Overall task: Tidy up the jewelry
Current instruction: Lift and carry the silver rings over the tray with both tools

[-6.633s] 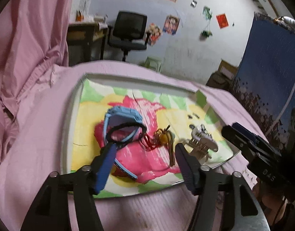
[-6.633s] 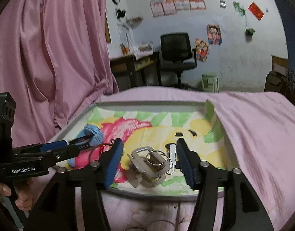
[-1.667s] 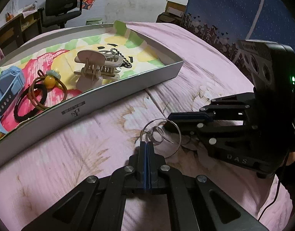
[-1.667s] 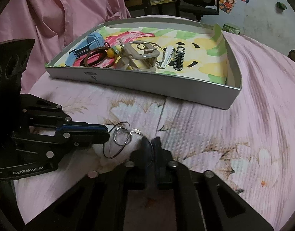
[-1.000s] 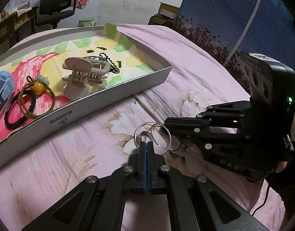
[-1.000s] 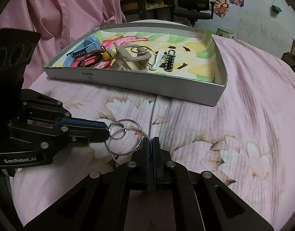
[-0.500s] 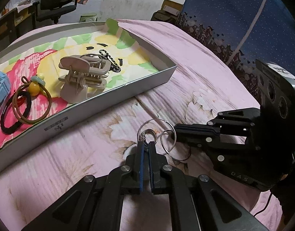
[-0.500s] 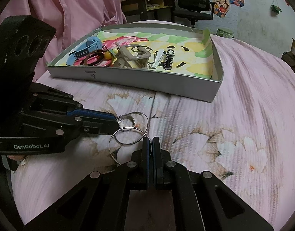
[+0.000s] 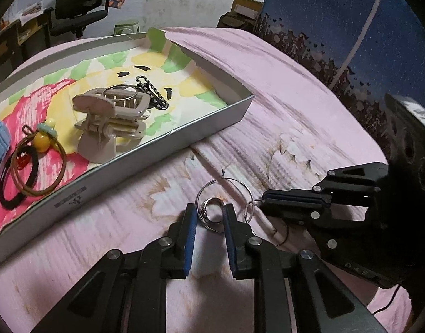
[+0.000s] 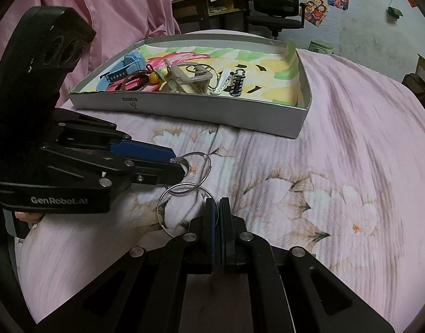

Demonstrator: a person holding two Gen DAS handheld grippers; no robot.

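Linked silver hoop rings lie on the pink flowered bedspread [image 10: 337, 166], in front of the tray. My left gripper [image 9: 210, 219] is open, its fingers on either side of a small ring [image 9: 211, 199] joined to a large hoop [image 9: 226, 179]. My right gripper [image 10: 218, 208] is shut on another silver hoop [image 10: 159, 211]. It shows from the side in the left wrist view, where the right gripper [image 9: 265, 199] pinches that hoop. The left gripper [image 10: 177, 163] comes in from the left in the right wrist view, its tips at the ring cluster.
The grey-walled tray [image 9: 157, 149] with a colourful lining holds a beige claw clip [image 9: 109, 116], hair ties [image 9: 32, 166], a black chain [image 9: 154, 94] and a blue watch [image 10: 123, 66]. A pink curtain [image 10: 115, 8] hangs left. An office chair [image 10: 276, 0] and desk stand behind.
My left gripper has opened and let go of the ring it pinched half a second ago. The right gripper stays shut on its hoop. The tray's contents have not moved.
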